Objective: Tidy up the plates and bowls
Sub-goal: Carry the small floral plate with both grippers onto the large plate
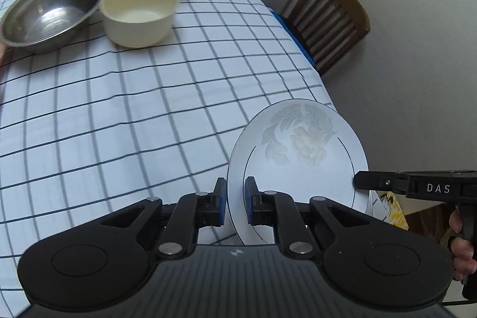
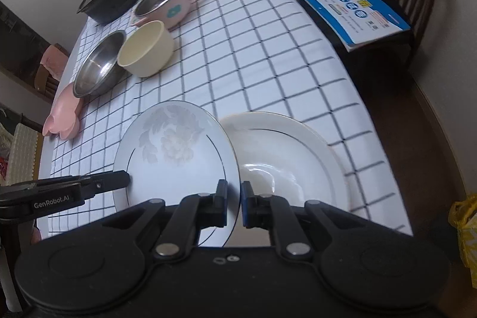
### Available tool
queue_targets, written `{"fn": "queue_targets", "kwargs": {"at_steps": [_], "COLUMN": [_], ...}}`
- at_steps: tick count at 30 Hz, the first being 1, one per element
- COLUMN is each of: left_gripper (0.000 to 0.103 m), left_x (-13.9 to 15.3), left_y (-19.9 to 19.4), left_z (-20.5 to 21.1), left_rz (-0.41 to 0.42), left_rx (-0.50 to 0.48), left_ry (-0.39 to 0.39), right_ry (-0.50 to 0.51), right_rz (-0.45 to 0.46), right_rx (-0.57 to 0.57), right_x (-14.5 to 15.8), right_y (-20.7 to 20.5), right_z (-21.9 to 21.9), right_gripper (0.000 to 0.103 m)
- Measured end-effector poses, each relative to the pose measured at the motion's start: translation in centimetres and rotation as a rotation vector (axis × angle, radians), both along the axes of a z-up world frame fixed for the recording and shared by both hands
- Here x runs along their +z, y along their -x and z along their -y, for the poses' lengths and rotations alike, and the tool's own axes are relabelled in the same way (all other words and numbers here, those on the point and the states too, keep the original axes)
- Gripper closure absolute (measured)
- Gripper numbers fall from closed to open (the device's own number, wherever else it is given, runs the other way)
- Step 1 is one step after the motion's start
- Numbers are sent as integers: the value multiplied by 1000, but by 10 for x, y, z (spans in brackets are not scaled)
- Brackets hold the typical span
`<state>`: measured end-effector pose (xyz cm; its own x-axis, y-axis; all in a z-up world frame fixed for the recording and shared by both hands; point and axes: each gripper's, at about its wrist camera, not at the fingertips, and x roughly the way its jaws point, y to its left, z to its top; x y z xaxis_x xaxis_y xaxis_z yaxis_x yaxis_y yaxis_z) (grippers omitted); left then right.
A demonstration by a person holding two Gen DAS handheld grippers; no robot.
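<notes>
Now both grippers clamp one flowered plate (image 2: 176,151): my left gripper (image 1: 235,198) on its left rim, my right gripper (image 2: 233,203) opposite, above the checked cloth on the counter (image 2: 268,55). Beside it sits a glossy white deep plate (image 2: 286,157); farther off, two steel bowls (image 2: 98,67) and one cream bowl (image 2: 146,49).

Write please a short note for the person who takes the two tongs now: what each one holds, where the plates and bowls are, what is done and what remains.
Left tongs: shut on the left rim of the floral plate.
Right tongs: shut on its opposite rim.
The floral plate is held above the checked tablecloth, beside the white deep plate, which lies on the table.
Steel bowl and cream bowl sit side by side further back; the pink pot is behind them.
Done: the plate is gripped.
Left: set it down, probably with the other plate, then sort the bowls.
</notes>
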<state>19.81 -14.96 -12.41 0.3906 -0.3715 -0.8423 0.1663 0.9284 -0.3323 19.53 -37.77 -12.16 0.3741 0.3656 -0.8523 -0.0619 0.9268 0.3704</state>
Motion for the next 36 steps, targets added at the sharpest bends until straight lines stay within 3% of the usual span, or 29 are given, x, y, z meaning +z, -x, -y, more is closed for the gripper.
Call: {"fn": "queue_targets", "kwargs": {"at_steps": [11, 20, 36], "left_gripper": [91, 91, 91], "left_x": [-26, -39, -43], "left_y": [-3, -7, -6], "left_z": [48, 59, 62], "left_rz": [-53, -75, -75], "left_rx": [-52, -49, -53], "left_ry": [-57, -98, -158], "right_ry": [2, -4, -15], "right_rz": [-53, -78, -83], "right_rx": [-32, 11, 38], "right_x": [-29, -48, -52], "right_y": [11, 6, -2], "right_z": [48, 56, 56], "right_gripper": [93, 94, 94]}}
